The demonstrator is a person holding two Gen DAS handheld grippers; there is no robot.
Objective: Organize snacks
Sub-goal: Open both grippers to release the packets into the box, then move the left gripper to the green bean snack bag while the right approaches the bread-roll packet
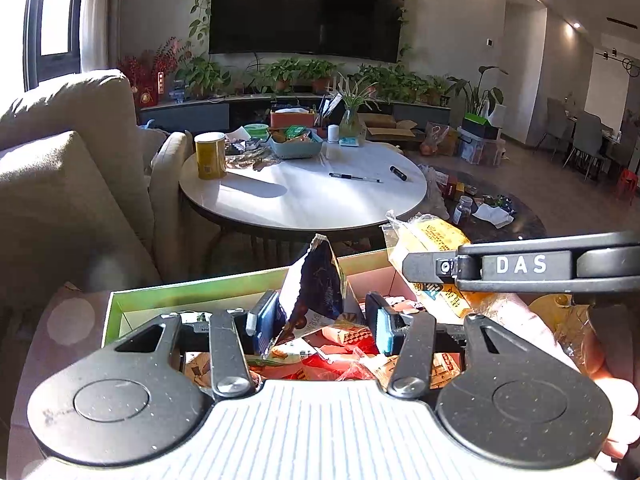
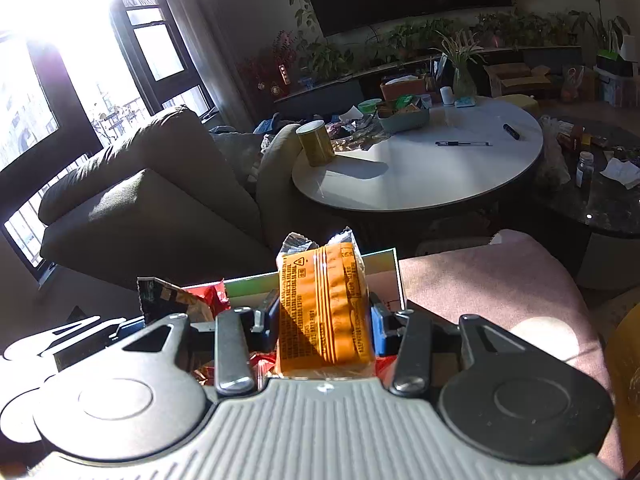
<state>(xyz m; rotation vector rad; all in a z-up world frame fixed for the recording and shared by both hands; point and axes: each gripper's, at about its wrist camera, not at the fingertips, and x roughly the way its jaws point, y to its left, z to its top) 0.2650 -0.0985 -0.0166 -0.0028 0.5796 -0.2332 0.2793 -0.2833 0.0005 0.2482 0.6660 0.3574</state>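
Observation:
A green-rimmed cardboard box (image 1: pixel 192 292) full of snack packets sits close in front of both grippers. My left gripper (image 1: pixel 324 316) is over the box with a dark blue snack packet (image 1: pixel 320 284) standing between its fingers, touching the left pad; whether the jaws clamp it is unclear. My right gripper (image 2: pixel 326 312) is shut on an orange snack packet (image 2: pixel 324 312), held upright above the box (image 2: pixel 380 268). The orange packet (image 1: pixel 432 236) and the right gripper's side (image 1: pixel 520 266) also show at the right of the left wrist view. The dark packet (image 2: pixel 168 300) shows at the left of the right wrist view.
A round white table (image 1: pixel 304 192) ahead holds a yellow can (image 1: pixel 210 156), a teal basket of snacks (image 1: pixel 296 146), pens and clutter. A beige sofa (image 1: pixel 72 184) stands left. A dark low table (image 2: pixel 600 200) with bottles is right. A pink cushion (image 2: pixel 500 284) lies beside the box.

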